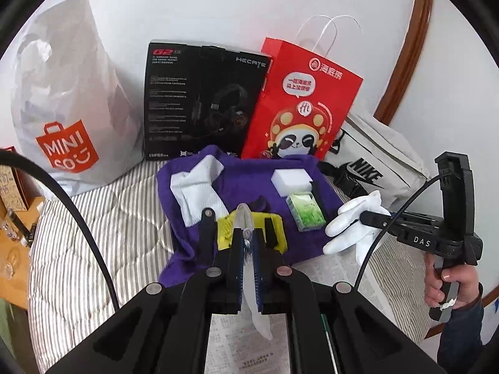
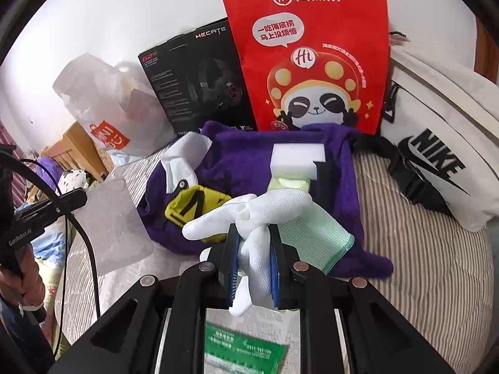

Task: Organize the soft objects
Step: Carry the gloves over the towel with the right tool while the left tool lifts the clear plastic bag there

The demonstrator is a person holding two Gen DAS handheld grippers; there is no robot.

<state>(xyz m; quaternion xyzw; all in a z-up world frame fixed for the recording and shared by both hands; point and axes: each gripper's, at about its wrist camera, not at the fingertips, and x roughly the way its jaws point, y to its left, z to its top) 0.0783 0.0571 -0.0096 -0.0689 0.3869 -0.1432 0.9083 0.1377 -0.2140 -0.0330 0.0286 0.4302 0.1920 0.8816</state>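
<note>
Right claw clamps white knit glove above purple fleece towel; left claw pinches clear plastic sheet at its left.

The supporting surface is a bed with a grey-and-white striped cover. A purple towel lies spread at its centre. Along the wall, left to right in the left wrist view, stand a white MINISO bag, a black headset box, a red paper bag and a white NIKE bag.
</note>
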